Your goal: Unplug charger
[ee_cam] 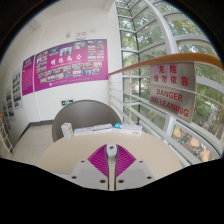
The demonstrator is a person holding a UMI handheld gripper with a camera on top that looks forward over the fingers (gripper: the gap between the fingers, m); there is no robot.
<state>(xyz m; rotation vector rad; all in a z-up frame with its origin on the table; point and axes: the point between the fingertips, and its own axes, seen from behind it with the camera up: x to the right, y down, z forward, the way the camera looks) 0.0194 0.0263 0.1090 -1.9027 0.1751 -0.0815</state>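
My gripper (pixel 111 152) is shut, its two magenta pads (pixel 98 160) pressed together along the middle line. A small white piece (pixel 111 148), which looks like the charger, is pinched between the fingertips; only its top end shows. No socket or cable is in view. The gripper is held up and faces out over a hall.
Just beyond the fingers is a round grey table (pixel 82 112) with a white object (pixel 95 128) on it. To the right runs a glass railing with a red "DANGER NO LEANING" sign (pixel 170 88). Pink posters (pixel 70 65) hang on the far wall; tall windows (pixel 150 35) stand behind.
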